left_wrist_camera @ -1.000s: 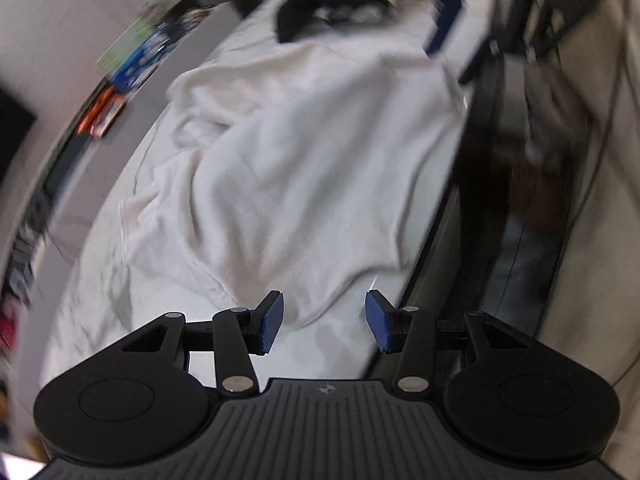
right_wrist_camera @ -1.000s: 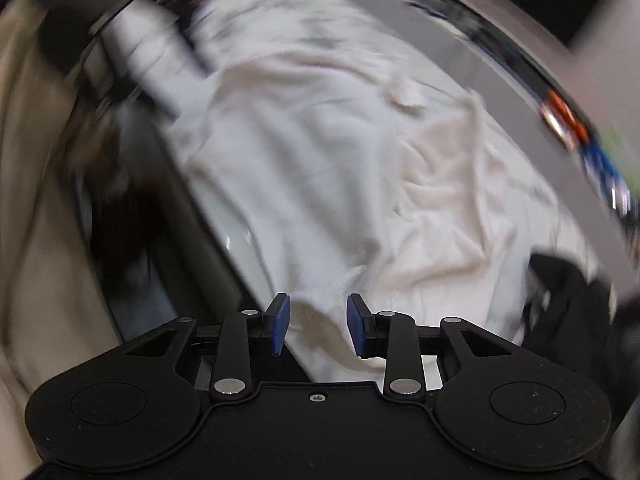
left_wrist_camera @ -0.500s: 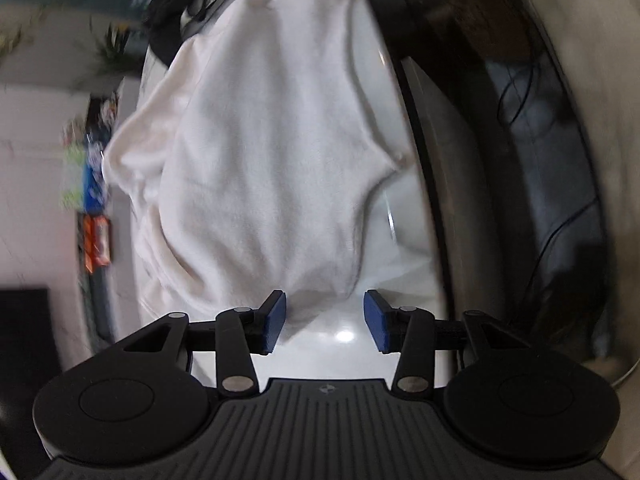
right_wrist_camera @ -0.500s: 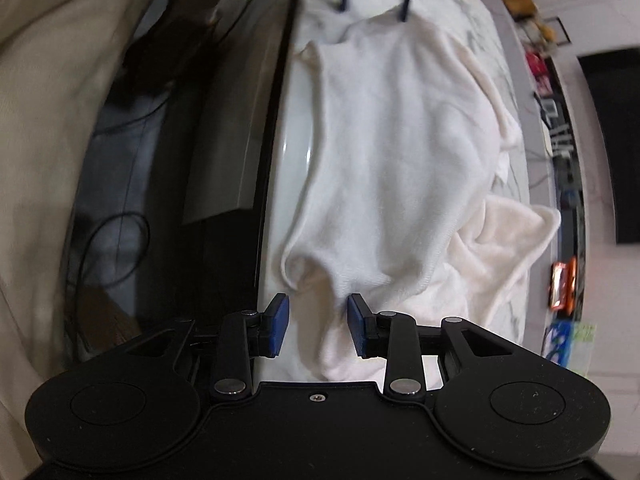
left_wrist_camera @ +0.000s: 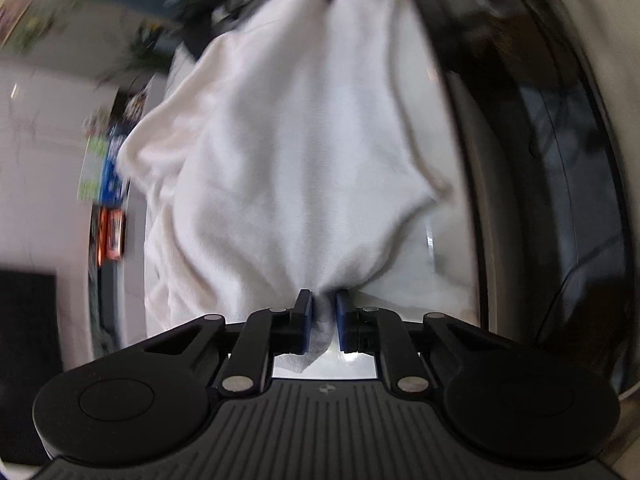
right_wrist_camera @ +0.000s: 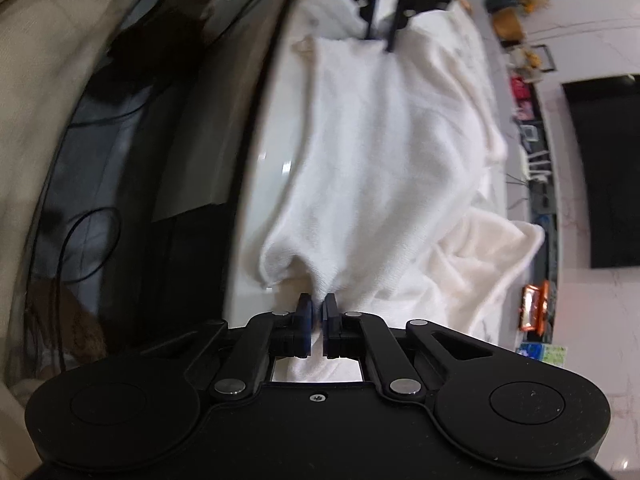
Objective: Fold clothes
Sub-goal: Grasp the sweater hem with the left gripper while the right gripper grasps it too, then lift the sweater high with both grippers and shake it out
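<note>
The white garment (left_wrist_camera: 304, 168) lies spread along the white table (left_wrist_camera: 452, 248). The left hand-held gripper (left_wrist_camera: 325, 312) has just closed, pinching one end of it; the right hand-held gripper (right_wrist_camera: 318, 316) has just closed on the opposite end.

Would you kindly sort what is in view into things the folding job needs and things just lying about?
Job:
white garment
left gripper, shut on it
right gripper, shut on it
white table

Lying about:
orange packet
dark clothing
</note>
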A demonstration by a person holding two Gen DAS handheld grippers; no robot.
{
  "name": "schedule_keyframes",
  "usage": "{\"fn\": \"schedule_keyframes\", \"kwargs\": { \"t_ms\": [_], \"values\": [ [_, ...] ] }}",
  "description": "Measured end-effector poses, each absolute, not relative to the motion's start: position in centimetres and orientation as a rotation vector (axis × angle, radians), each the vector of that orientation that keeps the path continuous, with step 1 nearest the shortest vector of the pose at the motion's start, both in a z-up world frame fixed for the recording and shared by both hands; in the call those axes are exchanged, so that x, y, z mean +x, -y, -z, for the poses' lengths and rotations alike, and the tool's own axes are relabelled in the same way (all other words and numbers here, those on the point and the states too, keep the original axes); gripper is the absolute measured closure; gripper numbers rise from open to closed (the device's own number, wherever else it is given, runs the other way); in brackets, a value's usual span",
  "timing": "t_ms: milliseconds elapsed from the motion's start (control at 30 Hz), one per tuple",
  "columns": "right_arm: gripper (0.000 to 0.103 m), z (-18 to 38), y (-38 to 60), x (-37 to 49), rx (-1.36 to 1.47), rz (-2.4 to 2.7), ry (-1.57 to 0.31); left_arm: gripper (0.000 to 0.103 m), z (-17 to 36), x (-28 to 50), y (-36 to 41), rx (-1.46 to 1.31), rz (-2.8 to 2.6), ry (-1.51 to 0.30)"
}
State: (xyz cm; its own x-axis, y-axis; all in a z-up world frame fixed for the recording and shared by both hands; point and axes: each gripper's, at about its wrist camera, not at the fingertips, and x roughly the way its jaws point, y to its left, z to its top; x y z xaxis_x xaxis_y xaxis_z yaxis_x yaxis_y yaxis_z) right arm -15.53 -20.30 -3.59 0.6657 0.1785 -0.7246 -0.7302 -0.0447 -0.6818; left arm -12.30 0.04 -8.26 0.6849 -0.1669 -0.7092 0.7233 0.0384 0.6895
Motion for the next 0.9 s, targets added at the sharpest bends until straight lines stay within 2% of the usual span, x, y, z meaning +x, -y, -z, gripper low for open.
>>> {"fn": "schedule_keyframes", "kwargs": {
  "t_ms": [133, 367, 667, 900],
  "values": [
    [0.101, 1.2, 20.5, -14.4, -1.352, -0.661, -0.437, 0.098, 5.8, -11.8, -0.2, 1.252, 0.642, -0.490],
    [0.101, -4.7, 20.1, -12.2, -1.216, -0.389, -0.312, 0.099, -1.8, -9.5, -0.8, 1.069, 0.448, -0.432],
    [0.102, -15.8, 19.5, -11.3, -1.087, -0.121, -0.102, 0.099, -15.3, -10.9, 0.4, 0.951, 0.188, -0.175],
    [0.102, -25.2, 19.0, -12.6, -0.960, 0.007, 0.035, 0.102, -23.4, -13.6, 0.6, 0.874, 0.011, -0.019]
  ]
}}
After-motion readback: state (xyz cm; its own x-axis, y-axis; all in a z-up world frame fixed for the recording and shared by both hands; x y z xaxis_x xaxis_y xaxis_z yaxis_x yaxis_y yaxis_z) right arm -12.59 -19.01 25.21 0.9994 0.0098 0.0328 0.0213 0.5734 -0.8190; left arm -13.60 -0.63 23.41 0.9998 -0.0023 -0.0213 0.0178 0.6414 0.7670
